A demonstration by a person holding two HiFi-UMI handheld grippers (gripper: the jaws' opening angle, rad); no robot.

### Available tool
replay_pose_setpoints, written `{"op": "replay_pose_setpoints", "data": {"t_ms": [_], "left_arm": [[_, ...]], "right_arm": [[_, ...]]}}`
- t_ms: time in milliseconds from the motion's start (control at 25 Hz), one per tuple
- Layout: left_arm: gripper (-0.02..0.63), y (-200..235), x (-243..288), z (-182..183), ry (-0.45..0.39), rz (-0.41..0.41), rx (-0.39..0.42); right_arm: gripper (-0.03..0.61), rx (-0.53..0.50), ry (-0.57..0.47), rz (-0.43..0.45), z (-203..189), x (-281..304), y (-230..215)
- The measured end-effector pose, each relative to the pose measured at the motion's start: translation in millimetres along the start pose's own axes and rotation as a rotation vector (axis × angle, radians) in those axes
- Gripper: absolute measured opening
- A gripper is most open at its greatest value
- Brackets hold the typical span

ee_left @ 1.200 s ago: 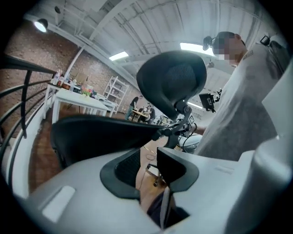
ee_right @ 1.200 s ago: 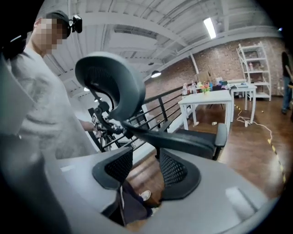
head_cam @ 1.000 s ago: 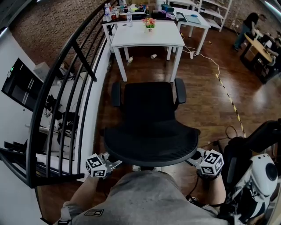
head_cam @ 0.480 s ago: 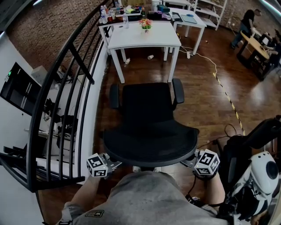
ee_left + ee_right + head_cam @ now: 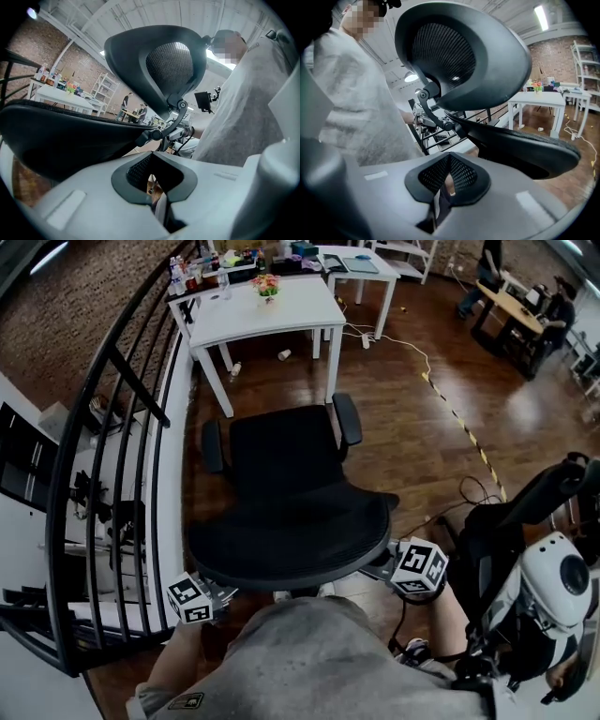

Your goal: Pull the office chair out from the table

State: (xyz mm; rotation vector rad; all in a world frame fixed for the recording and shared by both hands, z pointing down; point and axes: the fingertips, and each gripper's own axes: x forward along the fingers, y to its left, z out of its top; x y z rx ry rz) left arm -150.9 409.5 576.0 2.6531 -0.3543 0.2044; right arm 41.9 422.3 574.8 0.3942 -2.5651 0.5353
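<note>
Office chair (image 5: 281, 493): middle of frame, well away from table (image 5: 281, 310) up top | your left gripper (image 5: 223, 594) and right gripper (image 5: 377, 568): closed, holding nothing, beside its back | pull looks nearly done

- An open, loft-style office or workshop: brick wall (image 5: 84, 306) at ten o'clock, dark wood floor (image 5: 412, 418)
- Several white tables (image 5: 272, 315) at twelve o'clock, one crowded with bottles (image 5: 183, 273), white shelving (image 5: 412, 251) behind
- Some people (image 5: 487, 263) by a wooden desk (image 5: 511, 306) at two o'clock
- A black office chair (image 5: 281, 493) in the middle, a black railing (image 5: 112, 427) at nine o'clock, a loose cable (image 5: 412, 348) across the floor
</note>
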Motion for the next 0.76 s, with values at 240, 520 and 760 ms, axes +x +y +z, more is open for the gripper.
{"op": "replay_pose_setpoints", "data": {"t_ms": [240, 520, 760], "left_arm": [[-0.009, -7.1, 7.7, 7.5, 0.021, 0.008, 0.002], [-0.009, -7.5, 7.4, 5.1, 0.03, 0.003, -0.002], [-0.009, -4.2, 7.5, 9.5, 0.031, 0.009, 0.0]], "right_arm": [[0.006, -0.003, 0.0, 0.0, -1.8, -7.6, 0.3], [0.006, -0.007, 0.002, 0.001, 0.4, -10.1, 0.5], [0.006, -0.015, 0.007, -0.002, 4.4, -11.7, -2.3]]}}
